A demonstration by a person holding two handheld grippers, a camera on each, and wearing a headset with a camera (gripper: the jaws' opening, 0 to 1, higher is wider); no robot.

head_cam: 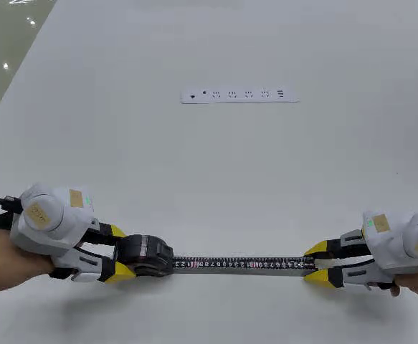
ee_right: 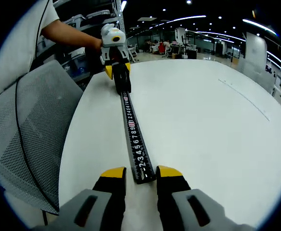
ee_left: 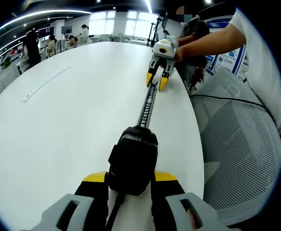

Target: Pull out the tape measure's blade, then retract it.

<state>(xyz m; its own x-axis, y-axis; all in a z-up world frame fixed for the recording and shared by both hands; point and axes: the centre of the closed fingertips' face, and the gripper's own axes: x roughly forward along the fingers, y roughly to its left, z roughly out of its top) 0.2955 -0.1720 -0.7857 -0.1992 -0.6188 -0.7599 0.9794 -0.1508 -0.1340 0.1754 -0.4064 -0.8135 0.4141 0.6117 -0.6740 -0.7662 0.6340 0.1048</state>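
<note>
Two tongs share one tape measure. The left tongs (head_cam: pixel 126 252) are clenched on the case (head_cam: pixel 145 256), a rounded black block of matte plastic or rubber, one yellow-tipped jaw on each flank. The right tongs (head_cam: pixel 315 264) are narrowed onto the free end of the blade (head_cam: pixel 241 264), a jaw at each edge. They seem to pinch it, though the right gripper view leaves a sliver of doubt on one side.

The blade is a thin, flat, dark band printed with pale numerals. It lies stretched low along the counter (head_cam: pixel 230 179), its long axis running straight from one pair of tongs to the other, near the person's edge. Its end is at the right tongs, and the case, where it must return, lies directly to their left. I judge the pull-out done or nearly so.

The counter is smooth, white and faintly glossy. A flat white power strip (head_cam: pixel 239 94) lies well beyond.
</note>
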